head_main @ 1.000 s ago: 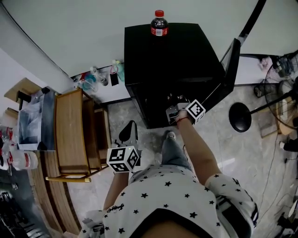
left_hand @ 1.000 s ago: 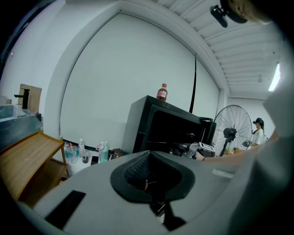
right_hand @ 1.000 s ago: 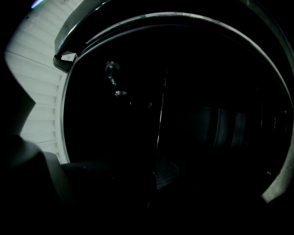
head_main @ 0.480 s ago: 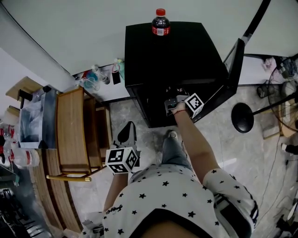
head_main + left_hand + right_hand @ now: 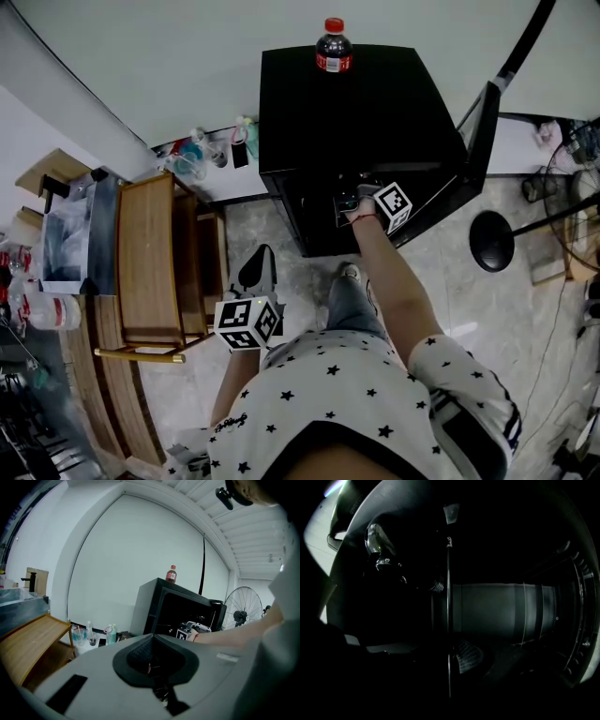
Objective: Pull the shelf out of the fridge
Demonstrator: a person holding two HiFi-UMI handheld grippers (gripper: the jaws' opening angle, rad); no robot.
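Note:
A black mini fridge (image 5: 356, 103) stands by the wall with its door (image 5: 478, 141) swung open to the right and a cola bottle (image 5: 333, 47) on top. My right gripper (image 5: 349, 202) reaches into the dark opening. In the right gripper view the shelf (image 5: 449, 620) shows as a thin edge running between the jaws of the right gripper (image 5: 452, 660). The jaws are closing on that edge, and the one pad (image 5: 469, 656) that shows lies against it. My left gripper (image 5: 255, 265) hangs low by my body, shut and holding nothing. It points at the fridge (image 5: 159, 606).
A wooden rack (image 5: 150, 262) stands left of the fridge, with small bottles (image 5: 197, 155) on the floor by the wall. A fan's round base (image 5: 492, 242) sits to the right of the door. My shoe (image 5: 345, 274) is on the floor in front of the fridge.
My right gripper has gone a little deeper into the fridge opening. The left gripper has stayed where it was.

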